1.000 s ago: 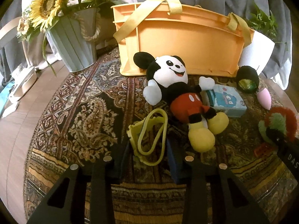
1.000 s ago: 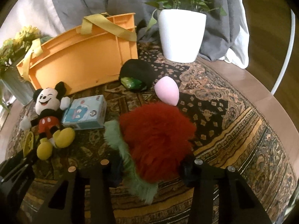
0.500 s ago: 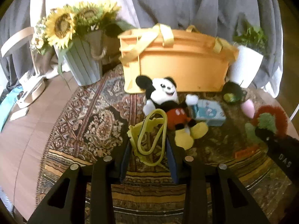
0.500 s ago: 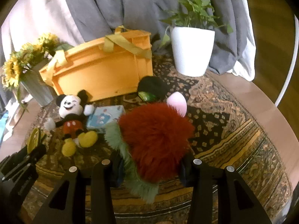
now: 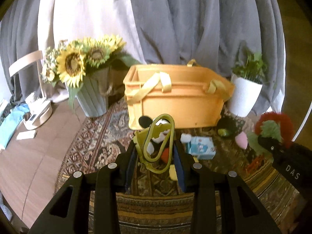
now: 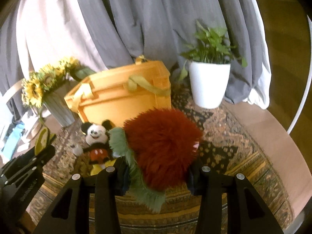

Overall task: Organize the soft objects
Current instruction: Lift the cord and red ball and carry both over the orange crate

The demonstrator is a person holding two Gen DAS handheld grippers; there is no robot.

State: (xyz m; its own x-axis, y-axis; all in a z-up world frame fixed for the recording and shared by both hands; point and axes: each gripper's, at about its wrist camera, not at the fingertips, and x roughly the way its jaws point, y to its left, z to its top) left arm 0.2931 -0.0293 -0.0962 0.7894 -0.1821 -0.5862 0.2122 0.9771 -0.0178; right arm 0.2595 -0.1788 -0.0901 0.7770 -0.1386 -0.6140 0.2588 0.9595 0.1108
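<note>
Both grippers have risen since a second ago, so the orange plastic basket with yellow straps [image 5: 175, 101] now sits straight beyond the fingers, rim in view; the carry to it seems underway. The left gripper [image 5: 156, 152] is nearly closed, its fingers pinching a limp yellow-green rubbery loop toy [image 5: 159, 142]. The right gripper [image 6: 158, 167] clamps a fluffy red-and-green plush [image 6: 161, 146], which fills the gap between its fingers.

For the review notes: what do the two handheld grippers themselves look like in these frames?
Both are matte black. The left gripper has two angular fingers with triangular cut-outs, round silver screw heads and dark blue pads inside. The right gripper is built the same way; in the left camera its side carries white letters reading DAS. No cables, sleeves or hands show.
</note>
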